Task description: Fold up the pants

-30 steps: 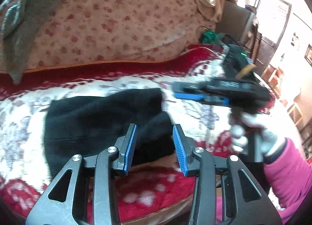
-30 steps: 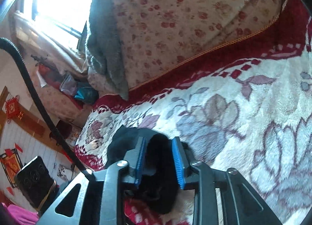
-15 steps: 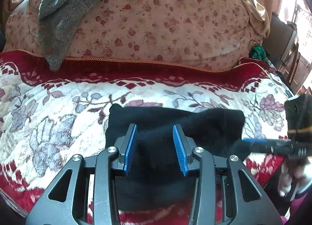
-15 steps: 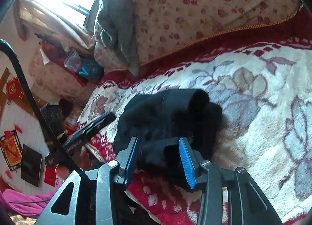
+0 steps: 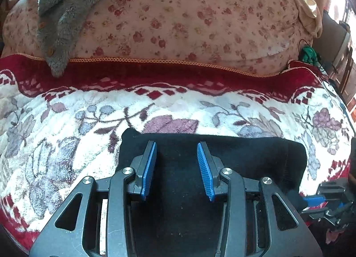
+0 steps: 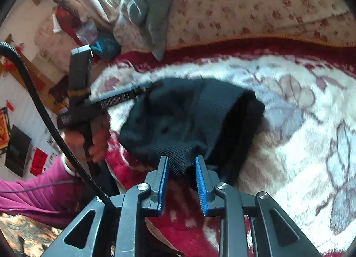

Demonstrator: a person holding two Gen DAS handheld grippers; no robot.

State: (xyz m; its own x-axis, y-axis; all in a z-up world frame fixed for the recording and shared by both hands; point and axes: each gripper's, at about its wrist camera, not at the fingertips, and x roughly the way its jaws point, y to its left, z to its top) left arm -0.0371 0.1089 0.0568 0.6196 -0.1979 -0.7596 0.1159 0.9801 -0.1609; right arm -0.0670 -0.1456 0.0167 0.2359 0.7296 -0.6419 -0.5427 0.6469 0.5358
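1. Two claws work one garment: the black pants (image 5: 222,159) lie folded into a compact block on the flowered blanket (image 5: 55,145), directly under and ahead of the left gripper (image 5: 176,169).
2. Our left gripper's jaws stand apart over the cloth; we judge they are not pinching any of it, though contact beneath them is hidden.
3. Our right gripper (image 6: 181,181) is closing, with the ribbed near corner of the pants (image 6: 184,119) between its blue pads; we cannot tell if they press on it yet.
4. We expect the knit to be soft, light and limp. It should sag and slide layer over layer, so we would take it at the thick ribbed edge, catching all layers together.
5. The left wrist view shows the block's flat top and straight far edge, with the right gripper only peeking in at lower right.
6. The right wrist view shows what that one misses: the stacked layers at the open end, the left gripper (image 6: 142,92) from the side, and the hand (image 6: 93,141) and pink sleeve (image 6: 33,190) holding it.
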